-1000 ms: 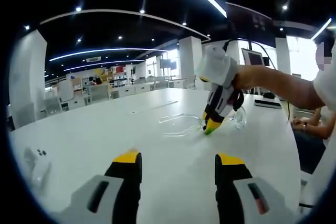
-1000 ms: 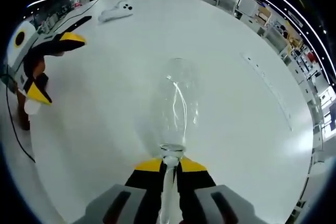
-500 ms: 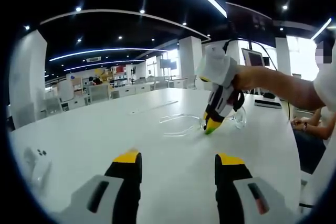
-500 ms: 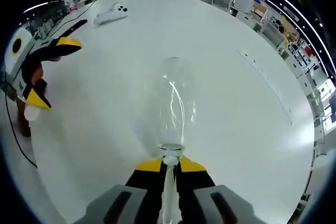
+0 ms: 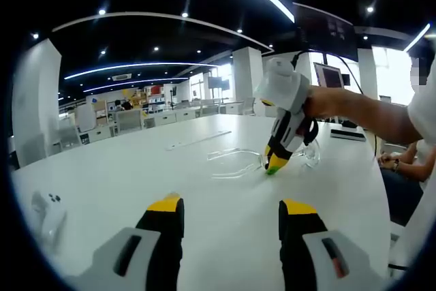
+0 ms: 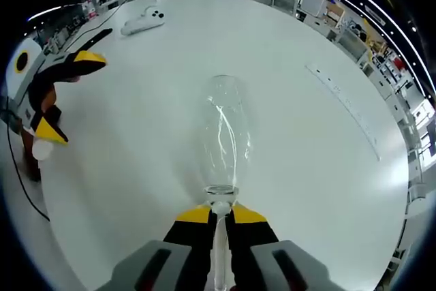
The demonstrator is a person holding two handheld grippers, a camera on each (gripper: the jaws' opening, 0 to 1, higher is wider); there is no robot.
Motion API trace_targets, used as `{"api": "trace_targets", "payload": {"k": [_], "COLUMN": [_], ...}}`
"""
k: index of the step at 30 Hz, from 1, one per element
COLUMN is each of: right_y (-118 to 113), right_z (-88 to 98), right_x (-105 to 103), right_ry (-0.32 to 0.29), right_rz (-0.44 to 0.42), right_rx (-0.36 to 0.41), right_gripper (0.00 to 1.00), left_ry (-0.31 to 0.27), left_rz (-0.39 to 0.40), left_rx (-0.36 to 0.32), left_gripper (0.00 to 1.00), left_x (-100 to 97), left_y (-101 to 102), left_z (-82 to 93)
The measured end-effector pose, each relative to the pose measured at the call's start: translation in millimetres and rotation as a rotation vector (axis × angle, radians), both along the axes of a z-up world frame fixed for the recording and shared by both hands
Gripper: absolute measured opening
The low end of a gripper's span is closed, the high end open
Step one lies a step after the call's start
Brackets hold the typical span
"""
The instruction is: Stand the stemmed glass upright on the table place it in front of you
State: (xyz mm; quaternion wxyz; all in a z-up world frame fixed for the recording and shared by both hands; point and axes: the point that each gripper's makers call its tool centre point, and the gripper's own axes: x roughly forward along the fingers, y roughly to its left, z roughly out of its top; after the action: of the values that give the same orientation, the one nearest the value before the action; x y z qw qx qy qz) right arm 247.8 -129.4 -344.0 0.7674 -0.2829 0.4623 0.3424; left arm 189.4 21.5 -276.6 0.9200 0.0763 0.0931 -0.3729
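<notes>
Here the stemmed glass (image 6: 223, 138) has its stem pinched between the right gripper (image 6: 221, 215) fingers.

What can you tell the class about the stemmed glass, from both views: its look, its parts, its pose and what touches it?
The stemmed glass is clear and colourless, with a long narrow bowl, a thin stem and a round foot. It lies on its side, low over the white table; whether the bowl rests on it cannot be told. The right gripper is shut on its stem, just below the bowl. The bowl points away from that gripper, empty.
</notes>
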Motion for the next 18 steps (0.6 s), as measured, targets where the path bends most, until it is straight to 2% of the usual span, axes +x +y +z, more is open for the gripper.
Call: {"api": "trace_targets", "payload": {"k": [18], "right_y": [1.2], "right_z": [9.0], "right_x": [0.1], "right_ry": [-0.040], "right_rz": [-0.009], "right_rx": [0.030], "right_gripper": [0.11], "left_ry": [0.000], "left_rz": [0.001], "left_rx": [0.002], "left_gripper": [0.56], "left_x": [0.1], "left_y": [0.6], "left_z": [-0.5]}}
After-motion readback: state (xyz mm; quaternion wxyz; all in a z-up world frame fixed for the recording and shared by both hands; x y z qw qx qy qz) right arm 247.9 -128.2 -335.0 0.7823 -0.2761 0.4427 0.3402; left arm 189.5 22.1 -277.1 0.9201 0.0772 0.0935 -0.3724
